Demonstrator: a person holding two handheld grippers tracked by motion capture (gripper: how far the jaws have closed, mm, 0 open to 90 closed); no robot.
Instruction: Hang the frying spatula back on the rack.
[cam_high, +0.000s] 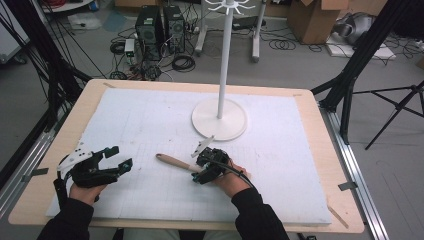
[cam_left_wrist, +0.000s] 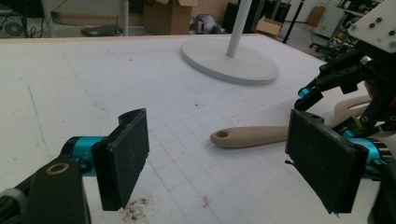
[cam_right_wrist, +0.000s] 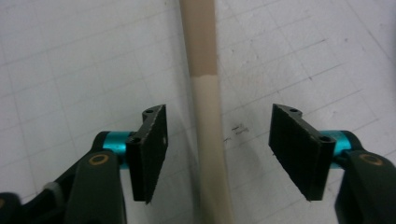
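1. Spatula (cam_high: 172, 162): lies flat on the white mat (cam_high: 150, 115), between the two grippers and in front of the stand (cam_high: 220, 119); its holed handle end (cam_left_wrist: 222, 136) points toward the left gripper. It is not yet lifted.
2. Right gripper (cam_high: 206, 167): set over the spatula, jaws partly open and astride the shaft (cam_right_wrist: 208, 121). Gaps show between both pads and the shaft, so nothing is gripped.
3. Left gripper (cam_high: 111, 159): jaws wide, empty, apart from the handle end.
4. Progress, as judged: the approach is done; closing on the shaft, lifting, and any transfer, perhaps to the stand, remain.
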